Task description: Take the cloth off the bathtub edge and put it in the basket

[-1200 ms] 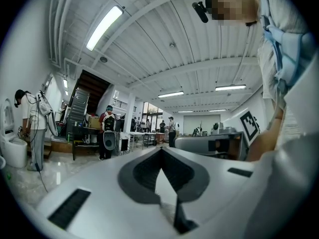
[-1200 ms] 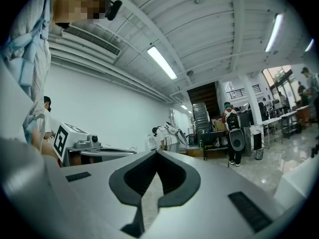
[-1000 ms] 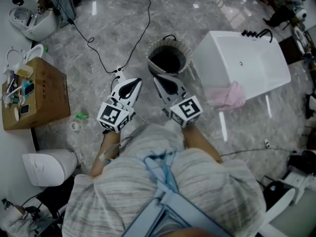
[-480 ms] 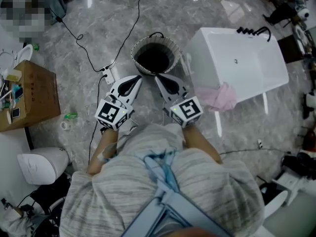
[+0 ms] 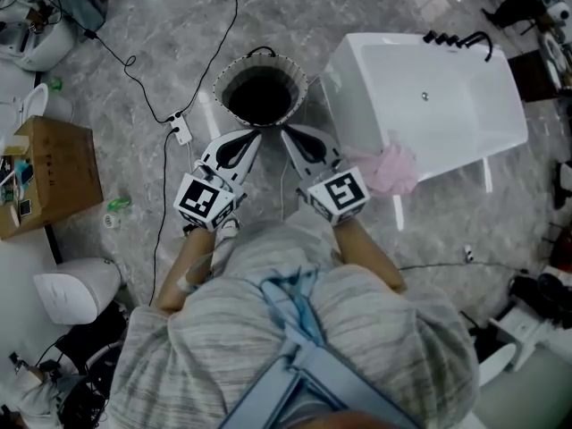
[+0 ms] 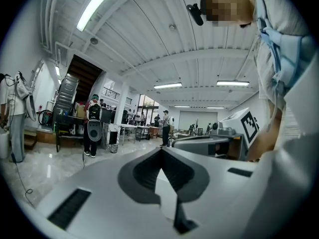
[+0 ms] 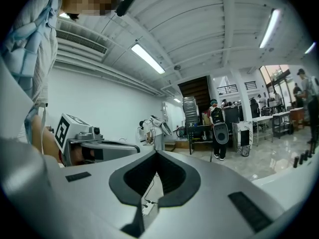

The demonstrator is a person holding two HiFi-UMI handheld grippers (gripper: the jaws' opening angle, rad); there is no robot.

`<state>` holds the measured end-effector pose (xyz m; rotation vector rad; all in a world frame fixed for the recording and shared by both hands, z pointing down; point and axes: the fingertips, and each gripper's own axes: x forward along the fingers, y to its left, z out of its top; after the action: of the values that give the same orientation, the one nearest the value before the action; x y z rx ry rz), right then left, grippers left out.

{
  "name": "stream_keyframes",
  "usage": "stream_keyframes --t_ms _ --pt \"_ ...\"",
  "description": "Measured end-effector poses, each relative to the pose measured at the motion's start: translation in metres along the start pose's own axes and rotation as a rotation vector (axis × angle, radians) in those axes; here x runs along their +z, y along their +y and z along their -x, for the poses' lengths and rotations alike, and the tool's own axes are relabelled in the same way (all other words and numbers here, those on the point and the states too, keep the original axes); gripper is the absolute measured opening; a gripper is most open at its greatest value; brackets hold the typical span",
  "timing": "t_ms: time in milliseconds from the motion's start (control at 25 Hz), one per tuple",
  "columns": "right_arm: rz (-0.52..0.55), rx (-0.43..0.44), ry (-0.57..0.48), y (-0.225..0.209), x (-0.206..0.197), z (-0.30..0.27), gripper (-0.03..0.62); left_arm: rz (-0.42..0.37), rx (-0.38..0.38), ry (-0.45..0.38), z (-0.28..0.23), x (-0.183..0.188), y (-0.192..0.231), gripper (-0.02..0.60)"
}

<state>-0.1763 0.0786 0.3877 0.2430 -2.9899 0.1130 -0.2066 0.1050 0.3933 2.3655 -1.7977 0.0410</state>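
Steeply downward from head height, onto a glossy grey marble floor (image 5: 340, 7). At the bottom, a striped shirt (image 5: 357, 329) and two forearms reaching forward.

On the left forearm, the left gripper (image 5: 253, 135): white, marker cube (image 5: 204, 199) at the back, jaws fully closed, tips meeting, nothing between them. On the right forearm, the right gripper (image 5: 288, 132): same build, cube (image 5: 338, 193) at the back, jaws likewise pressed together and empty. Both side by side, tips angled slightly toward each other, pointing at a round basket (image 5: 222, 89) just ahead on the floor, dark inside with a pale rim.

Immediately right of the basket, a white bathtub (image 5: 447, 105), with a black tap (image 5: 460, 41) at its far end. Pink cloth (image 5: 389, 166) draped over the tub's near edge and hanging down the outer wall, just right of the right gripper's cube, touched by neither gripper.

Left of the basket, a white power strip (image 5: 179, 130) on a black cable. Further left, a cardboard box (image 5: 54, 168) with small items at its edge. Below it, a rounded white fixture (image 5: 76, 289).

Along the left gripper (image 6: 160, 151) from its own camera: closed jaws in the foreground, nothing gripped, the other gripper's cube (image 6: 249, 126) off to the right. Beyond, a large bright hall with distant people and ceiling strip lights.

Along the right gripper (image 7: 156, 154): jaws meeting at the tip, empty, the left gripper's cube (image 7: 67, 128) at left, the bathtub's white rim (image 7: 294, 180) at lower right.
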Motion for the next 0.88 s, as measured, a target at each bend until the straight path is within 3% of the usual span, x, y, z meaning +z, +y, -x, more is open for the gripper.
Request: stream_keyframes --t_ms 400,640,880 --pt "-0.038 0.037 0.042 -0.051 -0.024 0.049 0.003 -0.005 -0.042 0.043 -0.078 -0.018 -0.051 0.003" --pt "-0.059 0.023 0.05 -0.091 -0.035 0.079 0.003 -0.011 -0.071 0.077 -0.121 -0.027 -0.077 0.003" --pt "-0.082 -0.038 0.056 -0.13 -0.05 0.101 0.003 -0.03 -0.154 0.132 -0.168 -0.04 -0.095 0.003"
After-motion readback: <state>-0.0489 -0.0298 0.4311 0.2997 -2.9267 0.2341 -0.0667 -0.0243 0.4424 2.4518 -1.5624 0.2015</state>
